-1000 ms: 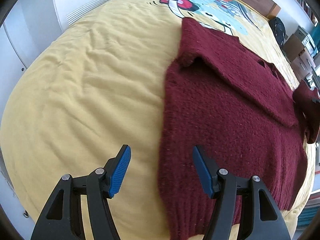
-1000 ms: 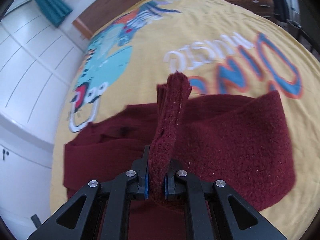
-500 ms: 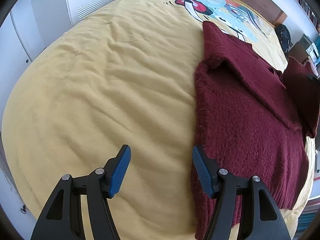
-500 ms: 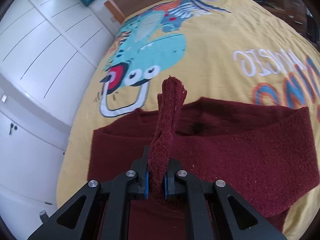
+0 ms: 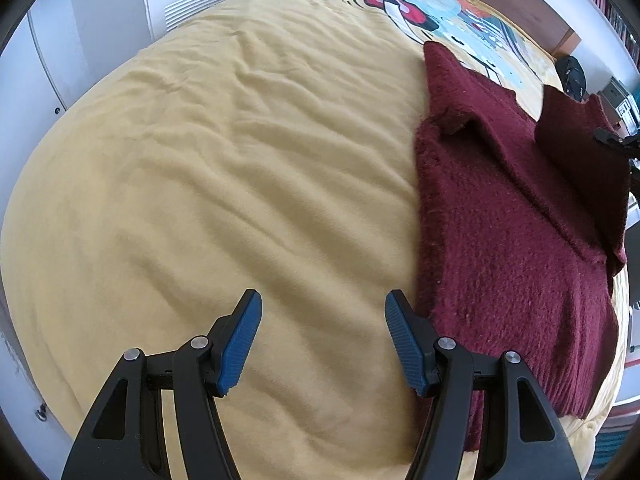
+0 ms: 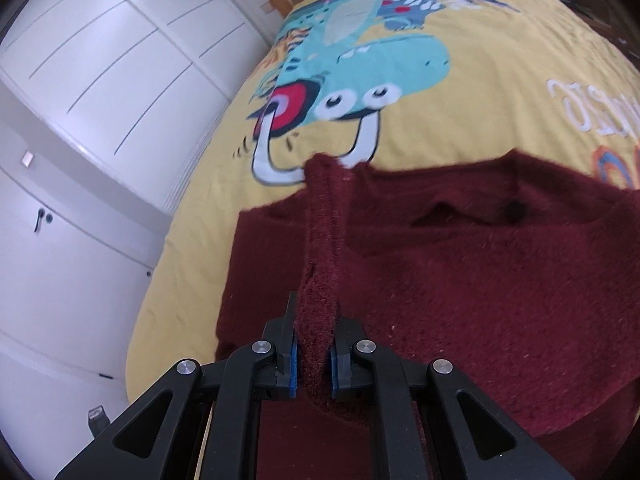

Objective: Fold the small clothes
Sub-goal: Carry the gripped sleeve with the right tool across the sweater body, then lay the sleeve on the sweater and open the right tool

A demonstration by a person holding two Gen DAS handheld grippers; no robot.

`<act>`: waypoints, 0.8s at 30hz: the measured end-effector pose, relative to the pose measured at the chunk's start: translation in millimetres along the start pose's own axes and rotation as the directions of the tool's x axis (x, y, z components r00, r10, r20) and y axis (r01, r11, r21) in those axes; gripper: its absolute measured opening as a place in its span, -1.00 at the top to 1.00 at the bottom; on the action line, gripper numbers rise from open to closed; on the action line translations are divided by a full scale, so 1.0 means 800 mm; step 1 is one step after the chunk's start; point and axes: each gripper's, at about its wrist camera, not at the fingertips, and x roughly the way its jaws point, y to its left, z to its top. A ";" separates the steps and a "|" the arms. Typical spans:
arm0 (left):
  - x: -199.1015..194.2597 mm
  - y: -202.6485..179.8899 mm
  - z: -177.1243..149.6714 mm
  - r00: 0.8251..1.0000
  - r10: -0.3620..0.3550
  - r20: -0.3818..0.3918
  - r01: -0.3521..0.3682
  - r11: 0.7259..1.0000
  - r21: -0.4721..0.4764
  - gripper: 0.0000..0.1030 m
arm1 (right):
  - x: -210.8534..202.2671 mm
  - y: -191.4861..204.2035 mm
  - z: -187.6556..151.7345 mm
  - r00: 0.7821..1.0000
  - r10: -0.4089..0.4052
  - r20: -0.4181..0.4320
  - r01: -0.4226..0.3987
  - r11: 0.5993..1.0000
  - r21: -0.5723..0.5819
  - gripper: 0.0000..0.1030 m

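Yellow dinosaur bedspread (image 5: 248, 184) under everything. Right gripper (image 6: 313, 364) fingers clamp the maroon sweater (image 5: 496, 248) sleeve cuff (image 6: 320, 264), now carried further across the body than a second ago: sleeve fold underway. Left gripper (image 5: 322, 344) fingers half-wide, empty, slid off the sweater's hem edge onto bare bedspread.

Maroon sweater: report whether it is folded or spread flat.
Partly folded: the maroon sweater has one side lying across its body, and the right tool holds another edge lifted.
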 end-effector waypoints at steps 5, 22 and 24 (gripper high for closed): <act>0.002 0.010 -0.002 1.000 0.000 -0.006 0.000 1.000 -0.013 -0.13 | 0.033 0.015 -0.022 0.999 0.001 -0.046 -0.002 1.000 -0.020 0.75; 0.003 0.016 -0.009 1.000 0.001 -0.012 -0.001 1.000 -0.017 -0.13 | 0.096 0.034 -0.068 0.990 -0.040 -0.134 0.030 0.997 -0.070 0.64; 0.004 0.017 -0.011 1.000 0.002 -0.012 -0.002 1.000 -0.015 -0.13 | 0.099 0.036 -0.069 0.990 -0.037 -0.138 0.027 0.997 -0.075 0.59</act>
